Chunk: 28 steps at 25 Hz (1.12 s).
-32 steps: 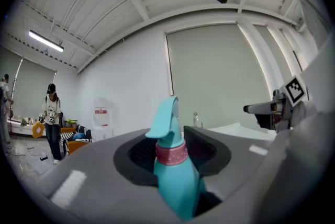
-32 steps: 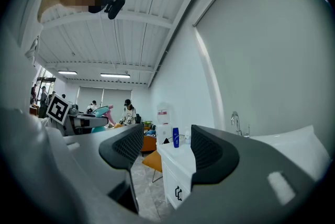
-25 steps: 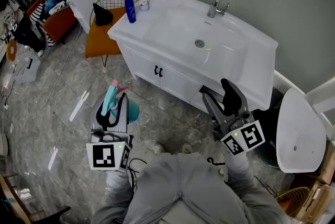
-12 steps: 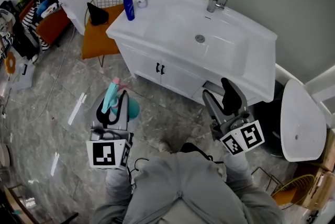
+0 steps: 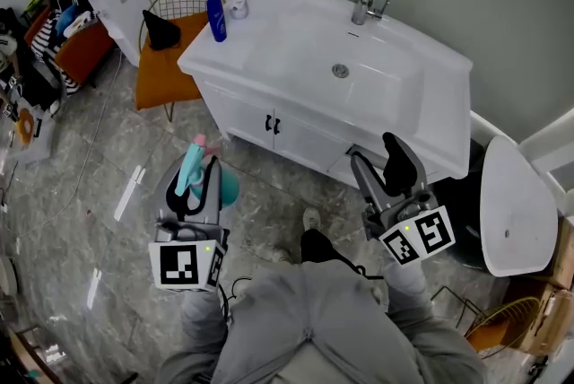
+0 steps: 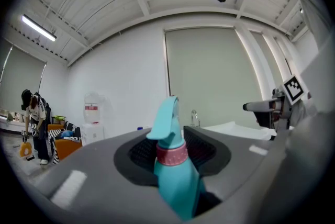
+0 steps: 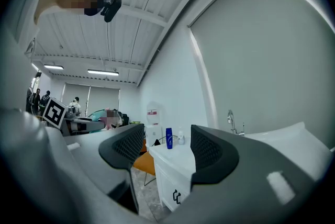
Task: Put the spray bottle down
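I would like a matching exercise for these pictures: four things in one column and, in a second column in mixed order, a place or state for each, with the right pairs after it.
Things:
1. spray bottle
2. blue bottle
3. right tool
4. faucet

Places or states:
A. open, nothing between its jaws
B. behind the basin
C. gripped in the left tool
D. standing on the counter, at the corner nearest the orange chair

Pairs: 1-C; 2-D; 3-A; 4-B
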Available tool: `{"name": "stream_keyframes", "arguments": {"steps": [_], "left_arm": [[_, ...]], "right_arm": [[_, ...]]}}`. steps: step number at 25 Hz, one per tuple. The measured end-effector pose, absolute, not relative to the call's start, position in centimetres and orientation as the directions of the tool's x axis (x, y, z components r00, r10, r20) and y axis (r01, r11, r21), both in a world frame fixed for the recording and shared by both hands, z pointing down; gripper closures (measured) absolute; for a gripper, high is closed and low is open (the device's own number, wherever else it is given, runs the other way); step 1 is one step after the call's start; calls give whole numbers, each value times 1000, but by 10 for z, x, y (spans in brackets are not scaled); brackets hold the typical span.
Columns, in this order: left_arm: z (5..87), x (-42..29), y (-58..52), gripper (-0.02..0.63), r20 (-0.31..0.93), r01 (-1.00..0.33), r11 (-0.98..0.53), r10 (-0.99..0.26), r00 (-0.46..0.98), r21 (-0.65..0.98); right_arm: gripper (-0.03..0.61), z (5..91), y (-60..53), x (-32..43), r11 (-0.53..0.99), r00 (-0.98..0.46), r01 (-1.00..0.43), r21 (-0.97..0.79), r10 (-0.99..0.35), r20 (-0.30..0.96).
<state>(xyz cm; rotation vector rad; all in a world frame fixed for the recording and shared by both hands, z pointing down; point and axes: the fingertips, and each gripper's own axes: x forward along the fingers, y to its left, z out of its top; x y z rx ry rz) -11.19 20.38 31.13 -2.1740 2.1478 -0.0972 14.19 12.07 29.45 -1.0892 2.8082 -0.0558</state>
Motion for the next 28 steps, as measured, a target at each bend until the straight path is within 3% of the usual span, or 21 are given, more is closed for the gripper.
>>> {"name": "stream_keyframes", "arguments": {"steps": [28], "left_arm": [[308,-109,68,416,5,-981,149,-989,-151,-122]], "right_arm": [[298,303,-56,131,826,-823,-552,-116,-562,-86]]}}
